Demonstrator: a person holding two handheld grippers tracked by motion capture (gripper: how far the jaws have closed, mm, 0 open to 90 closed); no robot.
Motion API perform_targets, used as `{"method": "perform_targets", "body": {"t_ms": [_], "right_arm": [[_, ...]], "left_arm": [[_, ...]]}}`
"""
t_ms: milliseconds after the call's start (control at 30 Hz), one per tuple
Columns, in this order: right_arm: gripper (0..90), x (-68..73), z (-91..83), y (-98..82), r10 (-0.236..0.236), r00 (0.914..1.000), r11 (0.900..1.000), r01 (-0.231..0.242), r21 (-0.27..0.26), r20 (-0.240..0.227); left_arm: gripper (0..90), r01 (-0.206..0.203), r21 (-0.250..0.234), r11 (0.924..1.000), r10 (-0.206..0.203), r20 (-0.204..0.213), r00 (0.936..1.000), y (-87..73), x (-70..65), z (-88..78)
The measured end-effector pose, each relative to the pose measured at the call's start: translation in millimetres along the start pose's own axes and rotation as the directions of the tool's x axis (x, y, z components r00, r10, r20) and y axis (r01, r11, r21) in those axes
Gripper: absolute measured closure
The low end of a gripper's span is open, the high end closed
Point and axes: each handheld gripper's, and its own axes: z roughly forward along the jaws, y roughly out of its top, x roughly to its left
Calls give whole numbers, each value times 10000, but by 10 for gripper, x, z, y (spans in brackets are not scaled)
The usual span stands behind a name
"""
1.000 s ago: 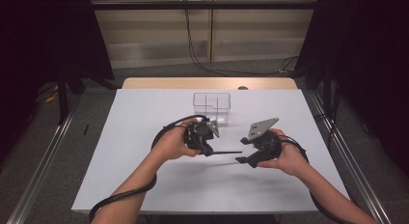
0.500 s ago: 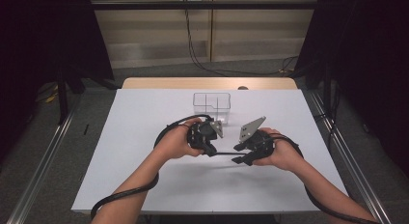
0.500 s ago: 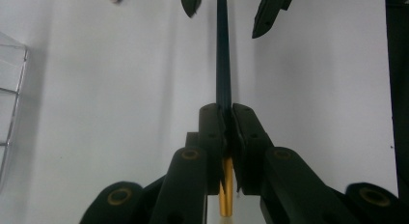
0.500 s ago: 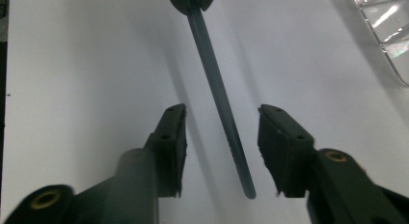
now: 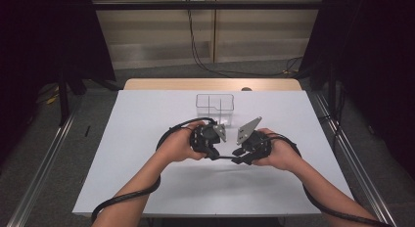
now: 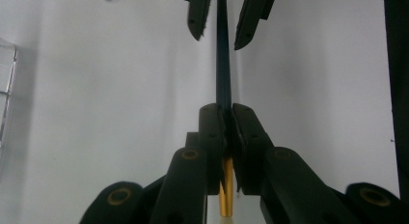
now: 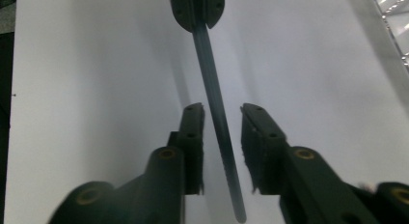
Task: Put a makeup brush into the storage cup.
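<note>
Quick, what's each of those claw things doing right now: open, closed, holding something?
Left gripper: shut on the pen.
Right gripper: open; its jaws have just been closing with the pen between them, pads not yet pressing on it.

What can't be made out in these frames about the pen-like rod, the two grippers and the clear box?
- Rod: high view, too small to identify; left gripper view, its gold end is hidden behind the left gripper.
- Right gripper: right gripper view, rod lies between its jaws; pad contact unclear, and they have just been closing.
- Clear box: high view, contents too small to tell.
</note>
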Motion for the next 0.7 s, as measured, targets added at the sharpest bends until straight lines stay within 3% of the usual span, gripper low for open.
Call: {"method": "perform_targets", "body": {"t_ms": [100,200,467,500,600,700], "right_arm": [[840,8,22,-4,-390,9989,9991,394,129,-270],[856,27,39,-26,-428,9974,9991,429,7,-585],[861,35,15,-55,-330,9973,9992,315,-238,-660],[861,34,6,-65,-320,9979,9992,306,-249,-565],[861,25,-5,-79,-262,9984,9989,242,-393,-502],[861,15,-20,-100,-203,9991,9989,188,-438,-359]], "left_arm": [[834,-61,-169,9998,63,118,9999,-1,-2,-22],[825,58,-340,9994,-49,261,9996,-11,0,-37],[804,343,-918,9952,-309,383,9988,-58,25,-68],[760,372,-1197,9921,-333,345,9989,-75,37,-82],[666,456,-1355,9897,-428,231,9988,-88,46,-98],[612,631,-1742,9827,-611,168,9980,-115,55,-127]]}}
